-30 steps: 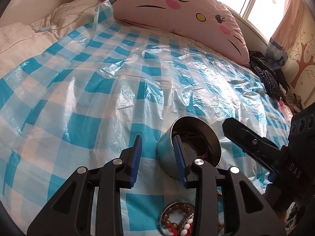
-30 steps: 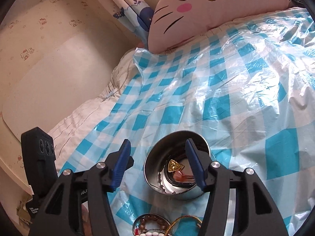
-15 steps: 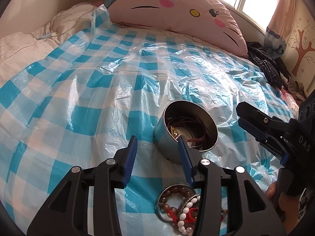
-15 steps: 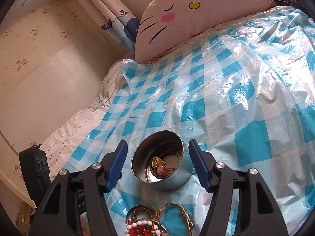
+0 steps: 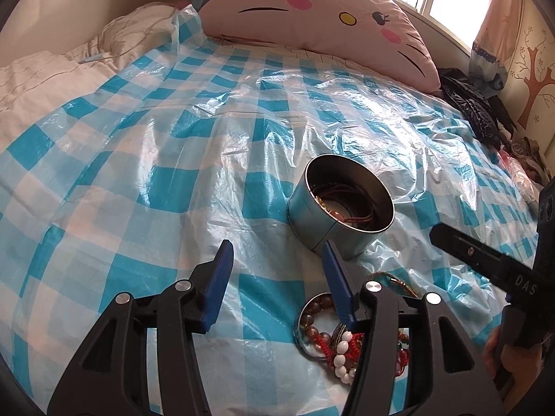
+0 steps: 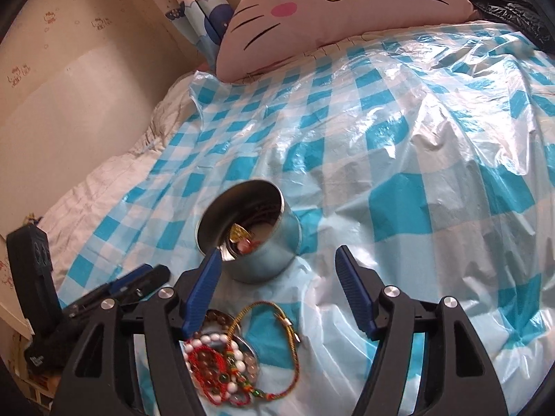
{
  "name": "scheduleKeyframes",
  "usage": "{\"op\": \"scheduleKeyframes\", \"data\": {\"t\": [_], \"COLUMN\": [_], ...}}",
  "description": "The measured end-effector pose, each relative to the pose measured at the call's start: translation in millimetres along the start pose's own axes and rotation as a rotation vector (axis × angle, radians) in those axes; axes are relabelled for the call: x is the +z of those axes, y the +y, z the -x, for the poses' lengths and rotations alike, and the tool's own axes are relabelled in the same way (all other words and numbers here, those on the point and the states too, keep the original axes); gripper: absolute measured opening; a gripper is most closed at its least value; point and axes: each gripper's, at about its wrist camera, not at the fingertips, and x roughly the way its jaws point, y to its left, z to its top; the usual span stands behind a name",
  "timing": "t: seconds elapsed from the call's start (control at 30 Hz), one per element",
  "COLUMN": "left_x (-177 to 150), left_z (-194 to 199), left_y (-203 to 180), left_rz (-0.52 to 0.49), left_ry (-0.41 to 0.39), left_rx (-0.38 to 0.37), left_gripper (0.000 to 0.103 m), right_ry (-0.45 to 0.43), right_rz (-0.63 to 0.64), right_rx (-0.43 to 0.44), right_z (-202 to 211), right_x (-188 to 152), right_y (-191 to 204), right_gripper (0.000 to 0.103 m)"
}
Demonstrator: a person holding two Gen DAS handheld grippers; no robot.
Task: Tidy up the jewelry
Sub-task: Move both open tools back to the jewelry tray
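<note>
A round metal tin [image 5: 338, 208] stands on the blue checked plastic sheet [image 5: 173, 159], with cords and a gold pendant inside; it also shows in the right wrist view [image 6: 249, 232]. In front of it a shallow metal lid [image 6: 248, 346] holds a pile of bead bracelets [image 5: 333, 339], with a green-gold cord bracelet [image 6: 288, 339] beside it. My left gripper [image 5: 275, 263] is open and empty, above the sheet just left of the tin. My right gripper [image 6: 277, 270] is open and empty, above the lid, just right of the tin.
A pink cat-face pillow [image 5: 319, 17] lies at the head of the bed. Black clothing [image 5: 471, 111] is piled at the far right. A white quilt [image 5: 45, 72] lies left of the sheet. The wall [image 6: 69, 86] runs along the left side.
Both grippers have pulled back from the tin and stayed open. The tin now sits farther ahead, and the lid with bracelets has come into fuller view.
</note>
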Motion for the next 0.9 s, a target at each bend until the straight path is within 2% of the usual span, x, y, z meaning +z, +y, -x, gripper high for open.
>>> {"op": "scheduleKeyframes", "data": {"t": [0.13, 0.3, 0.43, 0.53, 0.73, 0.9], "left_x": [-5.5, -13.1, -17.8, -22.6, -39.4, -53.8], "left_z": [3.7, 8.6, 11.7, 15.0, 29.0, 38.8], "left_y": [4.6, 2.9, 1.0, -4.5, -32.7, -63.4], "left_rz": [0.006, -0.016, -0.036, -0.068, -0.219, -0.385], "left_ry": [0.007, 0.013, 0.021, 0.028, 0.031, 0.024], "left_rx": [0.004, 0.011, -0.002, -0.02, -0.12, -0.189], "left_gripper": [0.053, 0.055, 0.056, 0.056, 0.06, 0.069], "right_ry": [0.077, 0.11, 0.159, 0.163, 0.156, 0.14], "right_rz": [0.058, 0.163, 0.244, 0.253, 0.216, 0.143], "right_rx": [-0.074, -0.142, -0.277, -0.327, -0.39, -0.37], "right_z": [-7.5, -17.6, -30.4, -31.1, -22.9, -13.0], "right_x": [-16.7, -23.0, -29.9, -30.2, -28.2, -26.2], "right_y": [-1.3, 14.0, 19.5, 16.4, 1.2, -14.0], "right_gripper": [0.067, 0.068, 0.07, 0.075, 0.084, 0.085]}}
